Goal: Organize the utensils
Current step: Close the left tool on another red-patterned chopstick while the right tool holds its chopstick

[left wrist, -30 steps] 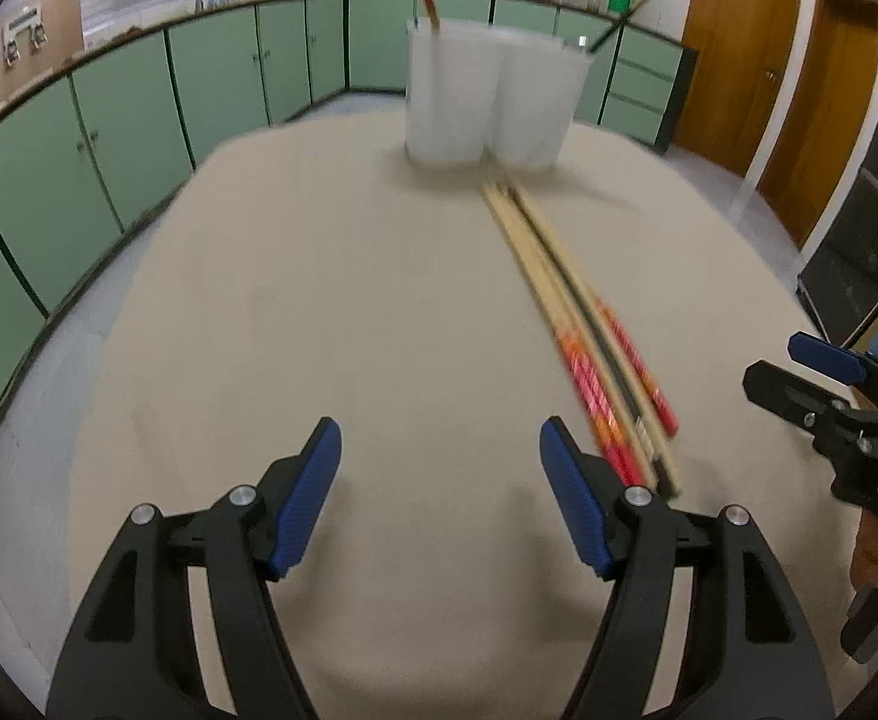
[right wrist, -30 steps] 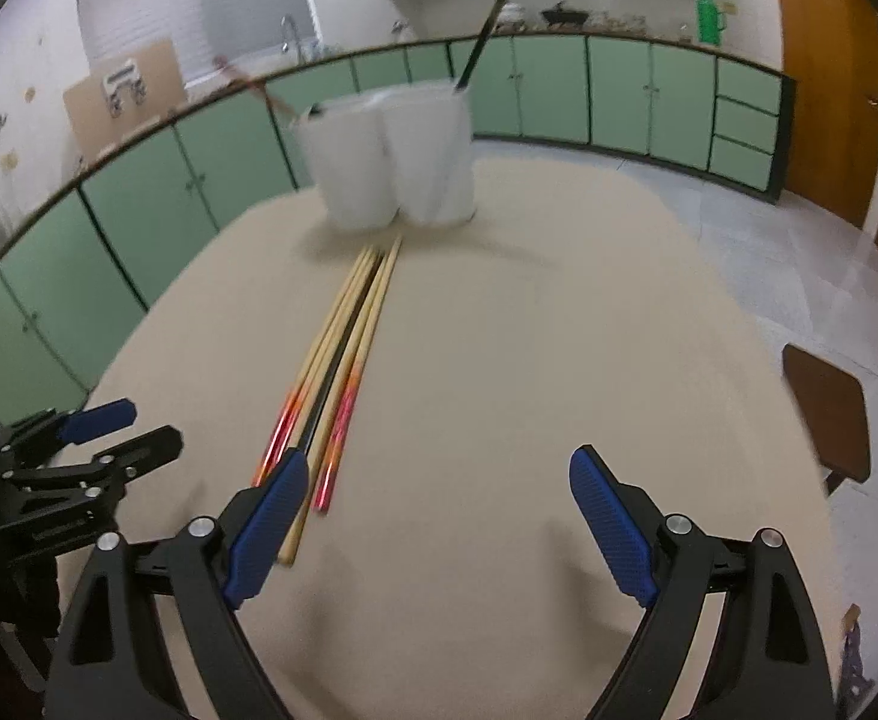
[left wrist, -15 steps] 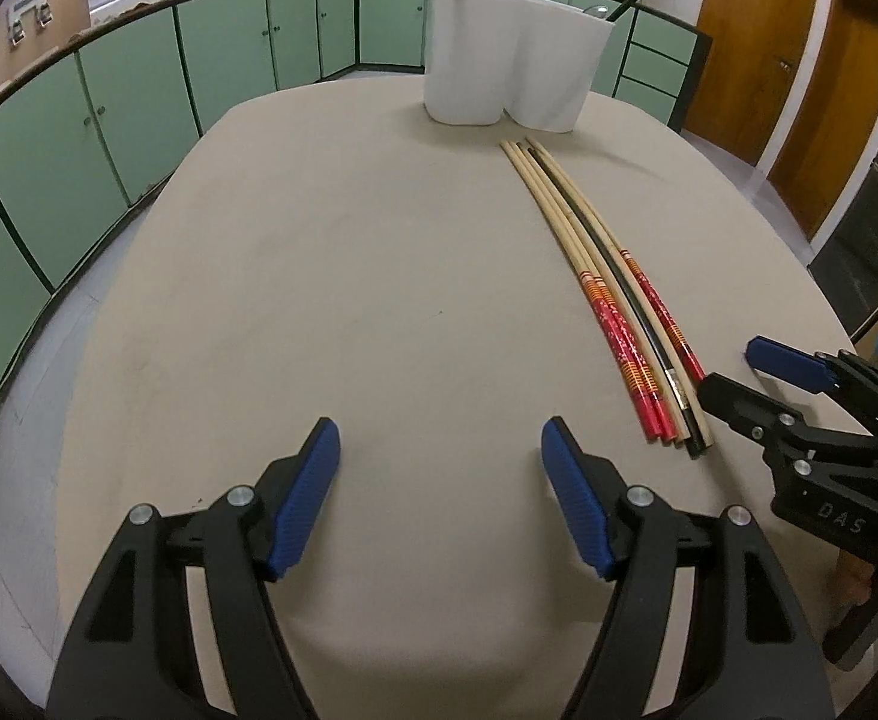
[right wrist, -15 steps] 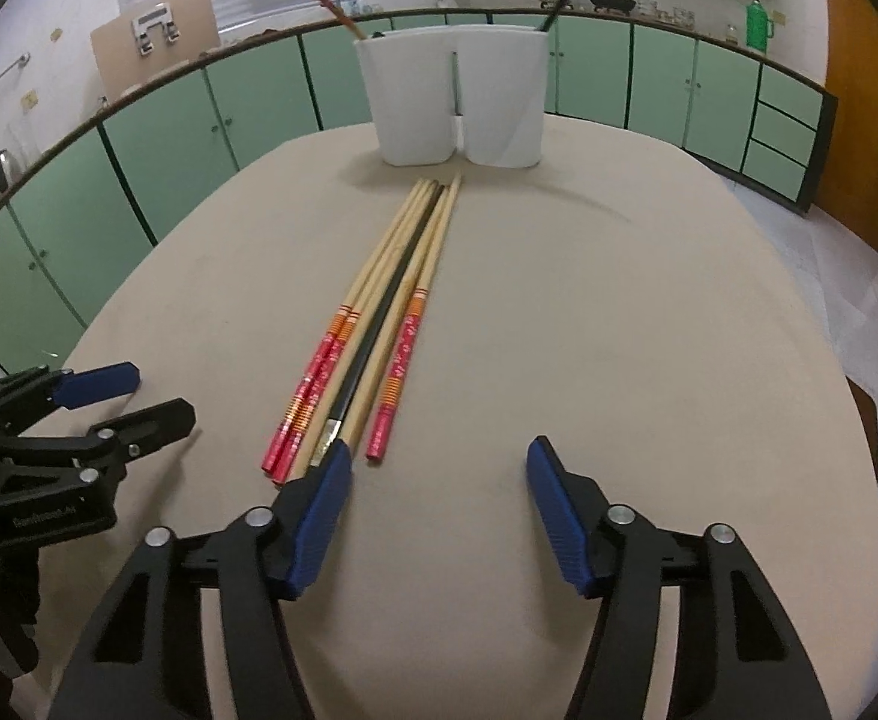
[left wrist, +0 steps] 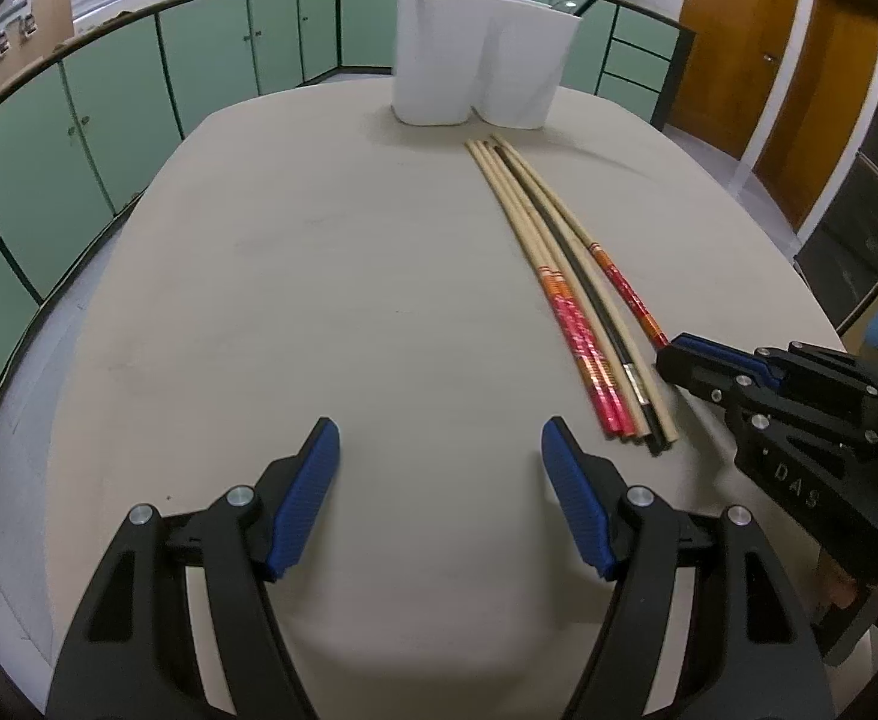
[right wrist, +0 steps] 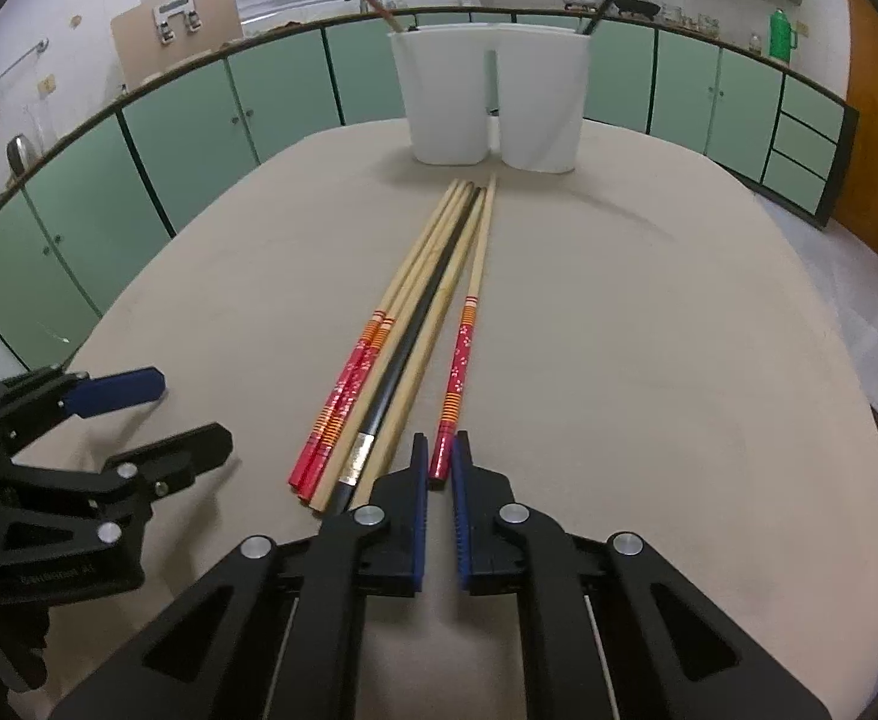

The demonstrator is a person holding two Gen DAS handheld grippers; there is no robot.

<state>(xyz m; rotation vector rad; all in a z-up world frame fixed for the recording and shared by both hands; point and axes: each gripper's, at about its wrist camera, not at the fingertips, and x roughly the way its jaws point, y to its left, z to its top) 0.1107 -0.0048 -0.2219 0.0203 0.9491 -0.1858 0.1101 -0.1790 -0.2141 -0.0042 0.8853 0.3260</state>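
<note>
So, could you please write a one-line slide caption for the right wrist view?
Right gripper shut on a red-ended chopstick; four more lie beside it before the white holder.

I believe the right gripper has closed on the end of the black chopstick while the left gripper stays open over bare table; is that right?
Not quite: the right gripper has closed on the red-patterned chopstick that lies apart at the right of the bundle, not the black chopstick. The right wrist view shows this. The left gripper is indeed open over bare table.
</note>
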